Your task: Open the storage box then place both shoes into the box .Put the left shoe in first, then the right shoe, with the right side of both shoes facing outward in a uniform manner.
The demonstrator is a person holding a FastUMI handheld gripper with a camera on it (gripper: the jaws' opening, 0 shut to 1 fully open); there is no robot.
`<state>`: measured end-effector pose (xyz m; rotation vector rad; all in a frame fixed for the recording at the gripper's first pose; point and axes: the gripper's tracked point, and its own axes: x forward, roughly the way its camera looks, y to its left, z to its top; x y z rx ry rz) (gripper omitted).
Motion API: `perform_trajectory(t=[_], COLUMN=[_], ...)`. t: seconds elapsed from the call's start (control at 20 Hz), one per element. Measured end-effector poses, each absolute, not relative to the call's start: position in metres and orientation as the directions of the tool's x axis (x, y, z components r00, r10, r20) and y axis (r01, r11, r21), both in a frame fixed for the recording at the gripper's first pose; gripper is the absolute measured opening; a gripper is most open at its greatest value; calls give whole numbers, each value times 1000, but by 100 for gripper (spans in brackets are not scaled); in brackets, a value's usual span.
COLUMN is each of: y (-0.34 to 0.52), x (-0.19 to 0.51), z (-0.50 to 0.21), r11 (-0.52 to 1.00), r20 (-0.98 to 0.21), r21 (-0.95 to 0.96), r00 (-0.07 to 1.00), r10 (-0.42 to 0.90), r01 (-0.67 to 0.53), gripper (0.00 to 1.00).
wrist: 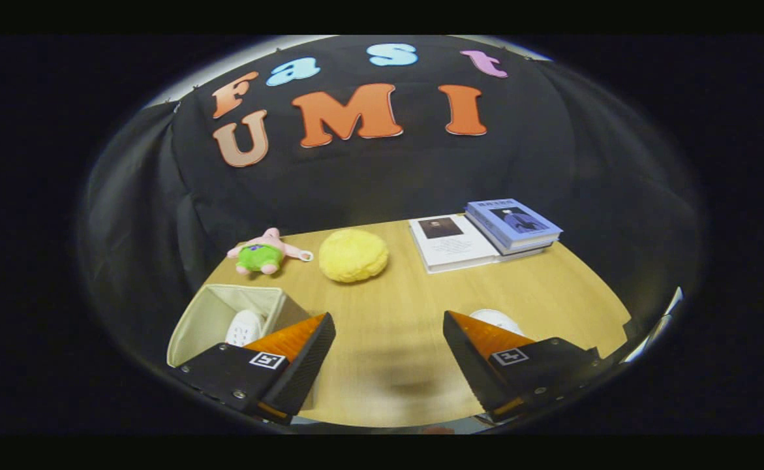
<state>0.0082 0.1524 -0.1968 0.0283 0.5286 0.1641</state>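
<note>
The jaws stand spread and empty over bare bench (388, 339). The open storage box (207, 313) beside the left finger already holds one white shoe (244, 328); the second shoe (498, 320) peeks from behind the right finger, seemingly next.

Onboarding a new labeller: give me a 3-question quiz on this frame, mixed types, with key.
1. True or false: the gripper is shut on a shoe.
2. Multiple choice: where is the white shoe that shows past the left finger?
A. on the books
B. inside the beige storage box
C. beside the yellow cushion
3. Fill in: between the plush toy and the books lies a round yellow ____.

Key
1. False: the fingers are spread wide, with only bare table between them; a second white shoe peeks out behind the right finger.
2. B
3. cushion
</note>
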Motion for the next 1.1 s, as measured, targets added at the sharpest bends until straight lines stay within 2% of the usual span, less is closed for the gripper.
perform_trajectory(t=[0.5,0.75,0.95,1.05,1.1], y=[22,-13,-24,-20,-19], x=[10,2,-6,-1,-3], z=[-238,-287,-329,-350,-357], r11=[999,998,997,996,996], r20=[-581,-663,-729,-755,-768], r21=[29,11,10,12,11], r00=[814,747,683,654,639], r10=[-9,-41,-47,-49,-44], r01=[32,65,80,88,83], gripper=[99,99,92,85,78])
